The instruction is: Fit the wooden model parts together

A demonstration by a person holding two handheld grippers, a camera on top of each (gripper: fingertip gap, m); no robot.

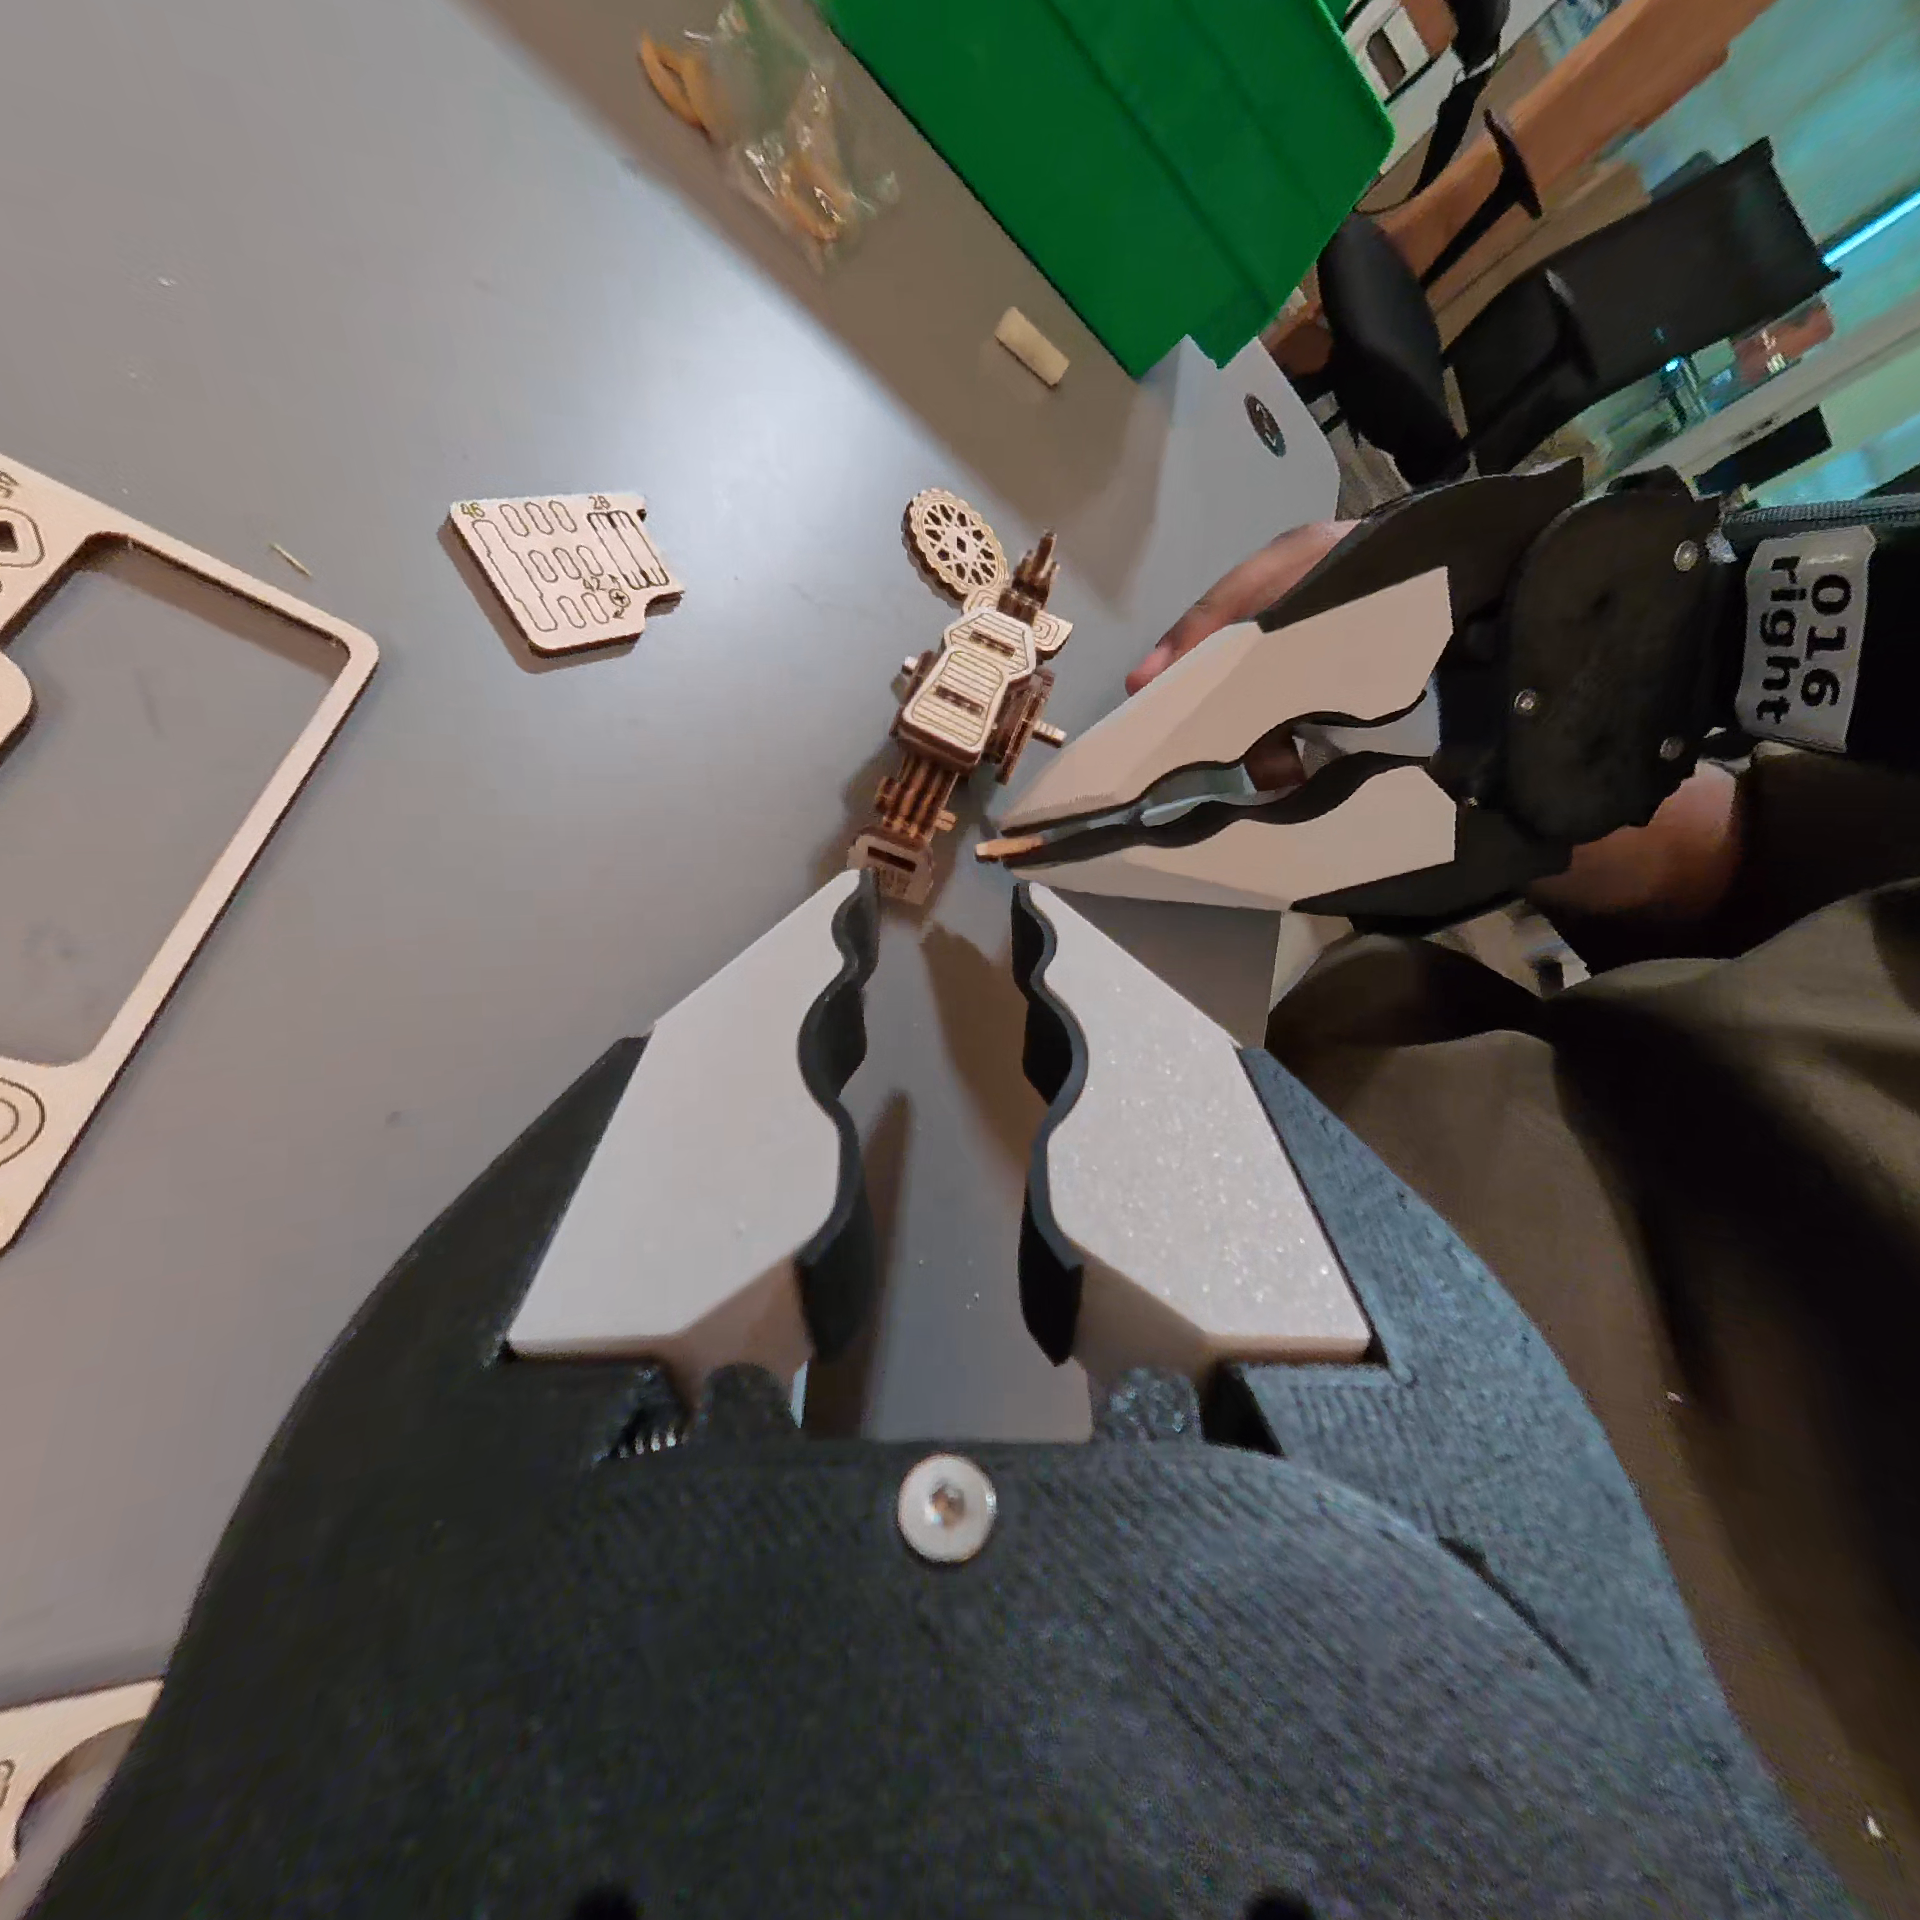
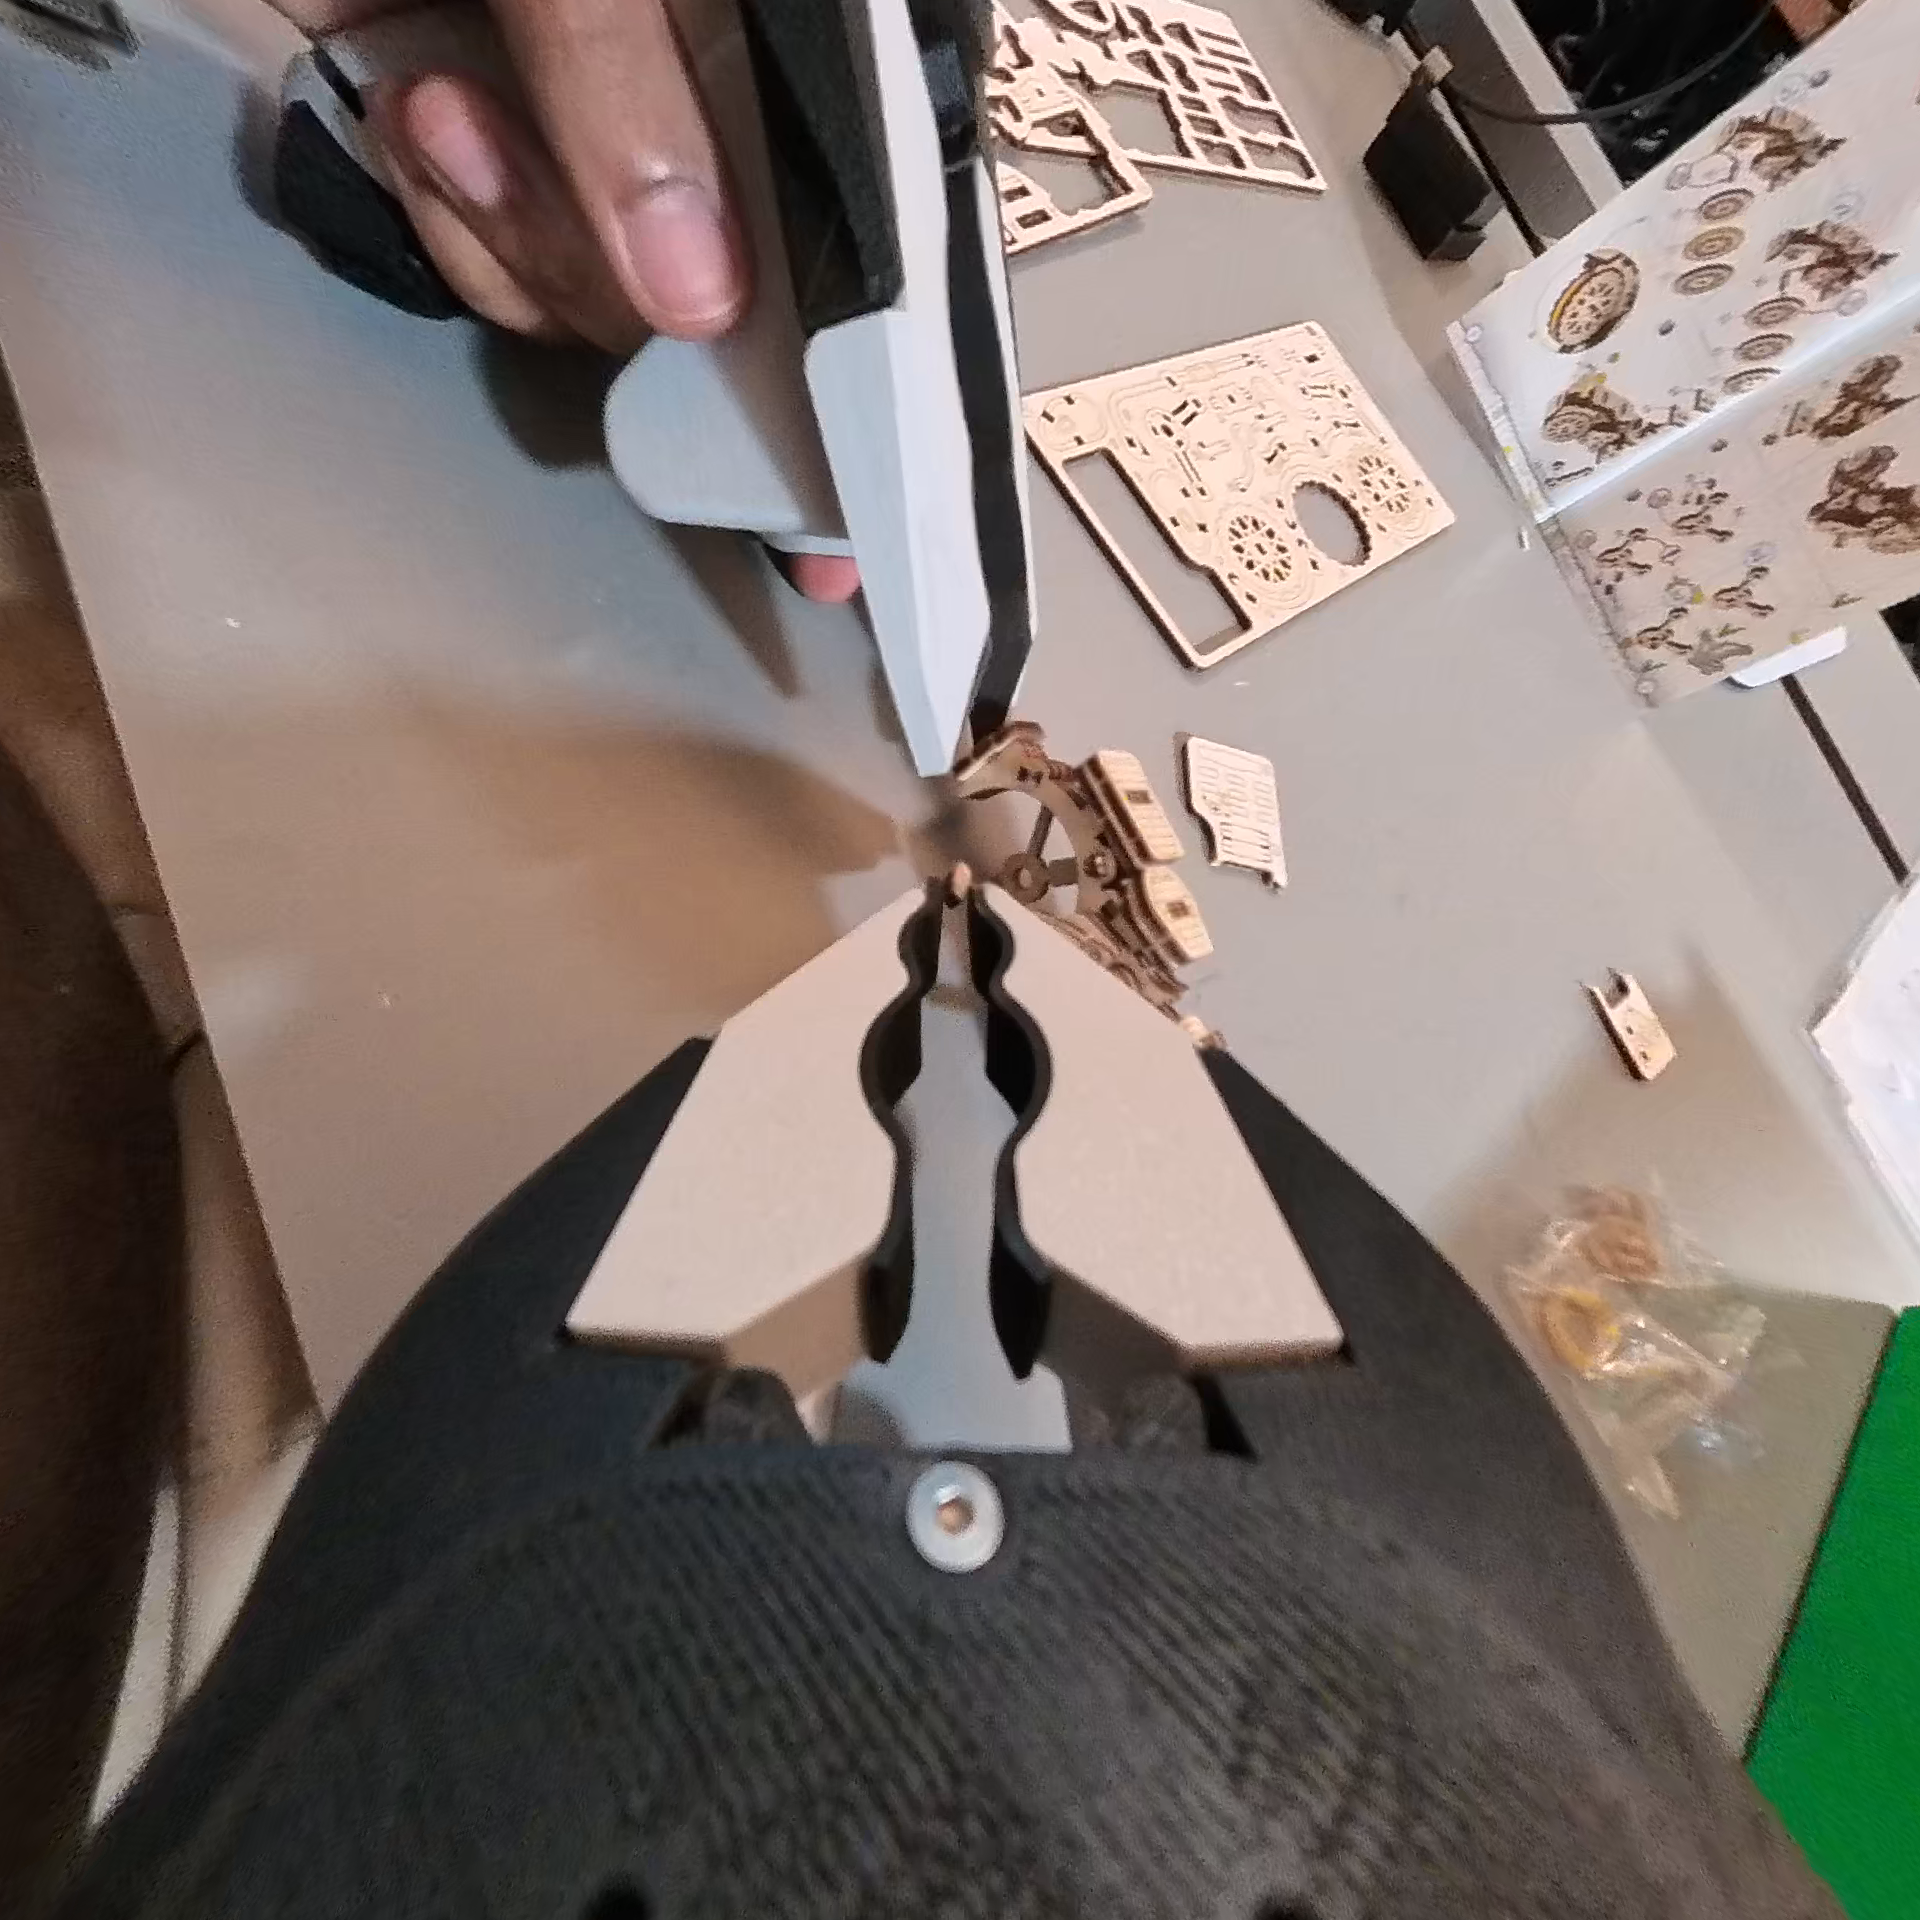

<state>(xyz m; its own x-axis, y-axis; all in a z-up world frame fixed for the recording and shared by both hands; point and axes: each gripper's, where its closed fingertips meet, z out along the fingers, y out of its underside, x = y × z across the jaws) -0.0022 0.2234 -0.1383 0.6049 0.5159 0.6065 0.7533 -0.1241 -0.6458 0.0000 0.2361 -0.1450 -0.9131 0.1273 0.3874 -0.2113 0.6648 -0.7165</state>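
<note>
A partly built wooden model (image 1: 971,675), with a spoked wheel at its far end, lies on the grey table (image 1: 520,312). My left gripper (image 1: 940,894) is open and empty, its tips just short of the model's near end. My right gripper (image 1: 1013,844) comes in from the right and is shut on a small wooden piece (image 1: 997,849), held close to that same end. In the right wrist view my right gripper (image 2: 956,896) pinches the small wooden piece (image 2: 958,876) just left of the model (image 2: 1101,862). My left gripper (image 2: 951,753) reaches down from above it.
A small cut-out wooden card (image 1: 566,577) lies left of the model. Laser-cut part sheets (image 2: 1236,488) and an instruction booklet (image 2: 1704,416) lie beyond. A bag of parts (image 2: 1621,1340), a loose wooden bit (image 2: 1631,1023) and a green box (image 1: 1101,156) are nearby. The table edge (image 1: 1283,935) is close. My two grippers' fingertips are within a few centimetres of each other. My left gripper's tips are some 8 cm from the small cut-out wooden card (image 1: 566,577). My right wrist view (image 2: 1228,790) looks at it from another angle.
</note>
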